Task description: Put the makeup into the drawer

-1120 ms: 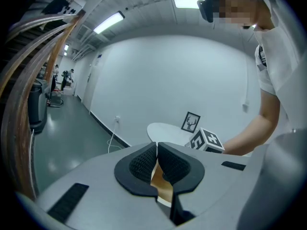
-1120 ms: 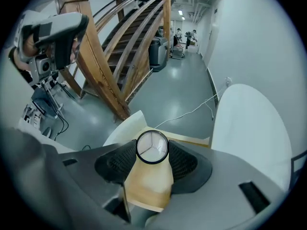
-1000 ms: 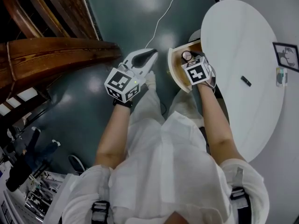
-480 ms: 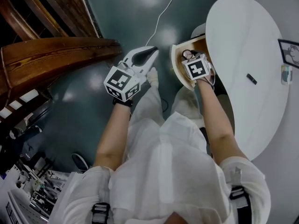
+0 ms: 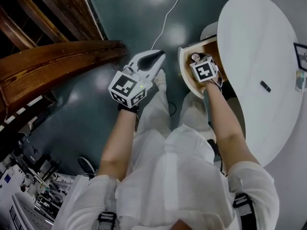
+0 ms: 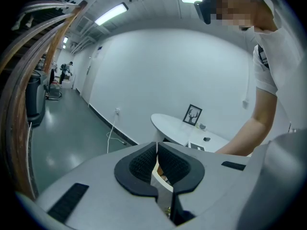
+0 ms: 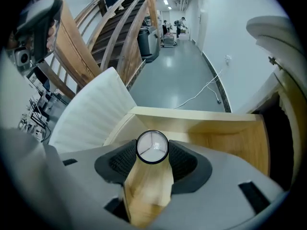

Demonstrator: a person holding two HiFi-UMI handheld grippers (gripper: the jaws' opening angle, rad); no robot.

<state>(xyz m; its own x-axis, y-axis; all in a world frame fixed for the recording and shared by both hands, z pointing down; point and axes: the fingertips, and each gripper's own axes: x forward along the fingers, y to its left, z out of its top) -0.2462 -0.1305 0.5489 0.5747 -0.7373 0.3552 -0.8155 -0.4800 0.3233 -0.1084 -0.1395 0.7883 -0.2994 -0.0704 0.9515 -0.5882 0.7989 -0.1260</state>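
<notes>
- One round makeup pot [image 7: 152, 146], white-topped with a dark rim, sits clamped between the two dark ribbed pads of the right gripper [image 7: 152, 153].
- Seen from the head view, the pot [image 5: 194, 57] is held over the open wooden drawer [image 5: 184, 74], just ahead of the gripper's marker cube.
- In the right gripper view, the drawer's pale wooden walls [image 7: 230, 133] lie directly beneath and beyond the pot, with a white ribbed panel [image 7: 91, 109] along the left.
- Whether the pot touches the drawer floor cannot be told.
- Left of the drawer, the left gripper [image 5: 157, 57] is held in the air over a dark green floor [image 5: 129, 13].
- Its jaws are pressed together with nothing between them [image 6: 156, 150].
- Both of the person's arms reach forward from a white top; white trousers show below.
- Right of the drawer stands a white oval table [image 5: 254, 56], which overhangs the drawer's far side.
- On the table are a small dark object [image 5: 265, 86] and, near its far edge, a framed picture [image 5: 301, 56].
- A thin white cable [image 5: 168, 18] trails across the floor.
- Curved brown wooden rails [image 5: 57, 66] fill the left of the head view.
</notes>
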